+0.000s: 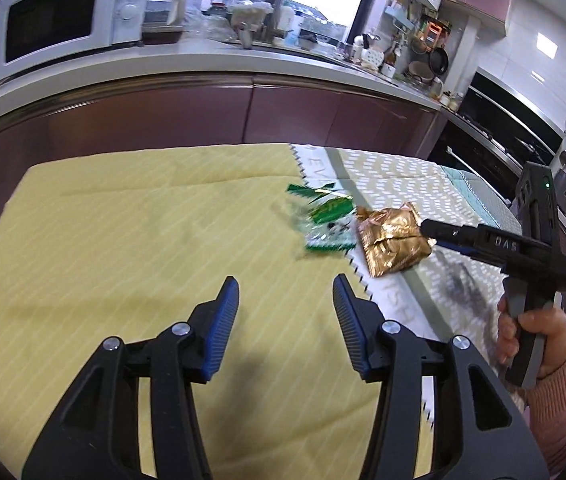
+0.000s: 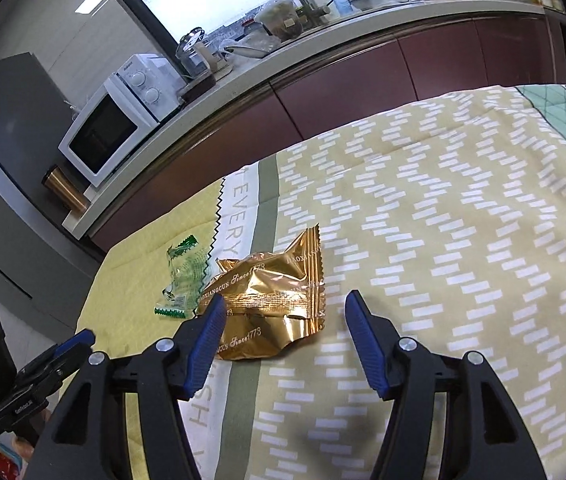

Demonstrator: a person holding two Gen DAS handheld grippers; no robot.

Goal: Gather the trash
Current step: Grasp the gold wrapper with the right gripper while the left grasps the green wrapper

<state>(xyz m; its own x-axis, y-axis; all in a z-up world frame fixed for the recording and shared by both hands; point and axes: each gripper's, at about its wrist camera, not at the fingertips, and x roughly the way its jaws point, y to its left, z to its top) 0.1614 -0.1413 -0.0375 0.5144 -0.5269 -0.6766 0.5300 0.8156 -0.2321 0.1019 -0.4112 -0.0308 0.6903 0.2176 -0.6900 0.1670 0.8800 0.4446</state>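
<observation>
Right wrist view shows the gold foil wrapper point(image 2: 271, 304) lying crumpled on the patterned tablecloth point(image 2: 463, 240), just ahead of the right gripper point(image 2: 283, 312), whose jaws stand wide and hold nothing — the left finger's tip overlaps the wrapper's near edge in the picture, though whether it touches I cannot tell. Just beside the gold one, to its left, lies a green-and-clear wrapper point(image 2: 183, 280), flatter and thinner. From the left wrist view the left gripper point(image 1: 286, 292) also stands open and empty, short of the green wrapper point(image 1: 325, 220), which looks blurred there. Both pieces are likely feather-light, springy film: they should crush easily, and the slick foil may slide away from a finger that pushes rather than pinches. The gold wrapper's raised, puffed folds and its upturned corner look like the best hold — a ridge that stands off the cloth. The green one lies nearly flat, so its crimped, serrated end seems the likeliest purchase.
</observation>
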